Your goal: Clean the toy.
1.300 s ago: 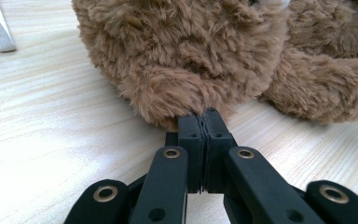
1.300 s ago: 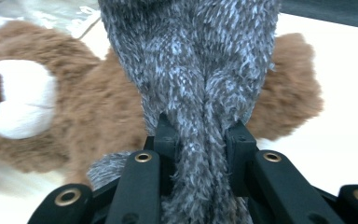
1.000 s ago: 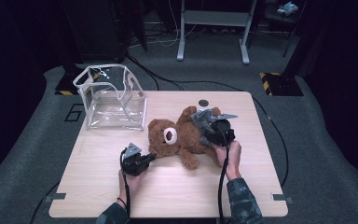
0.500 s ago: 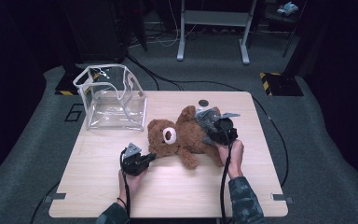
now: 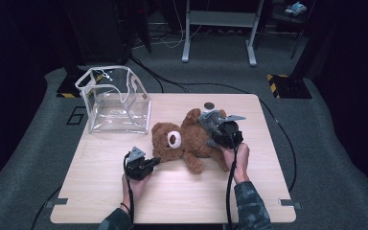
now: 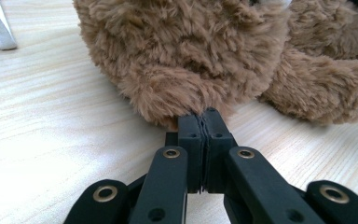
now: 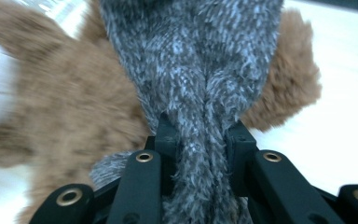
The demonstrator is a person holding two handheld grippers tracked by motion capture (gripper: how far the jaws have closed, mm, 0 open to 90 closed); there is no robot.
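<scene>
High view shows a teddy bear (image 5: 187,141) lying mid-tabletop (image 5: 96,191), the right gripper (image 5: 214,128) with fingers clamped on its grey scarf (image 7: 200,70) and the left gripper (image 5: 157,161) pinched closed at its ear, so dressing seems underway, likely needing a gentle pull next.

Right gripper (image 5: 215,128), clamped on the grey cloth (image 7: 200,93), shifts slightly toward the upper left of the high view, bunching the cloth higher over the teddy bear (image 5: 187,141); right hand (image 5: 237,158) follows.
</scene>
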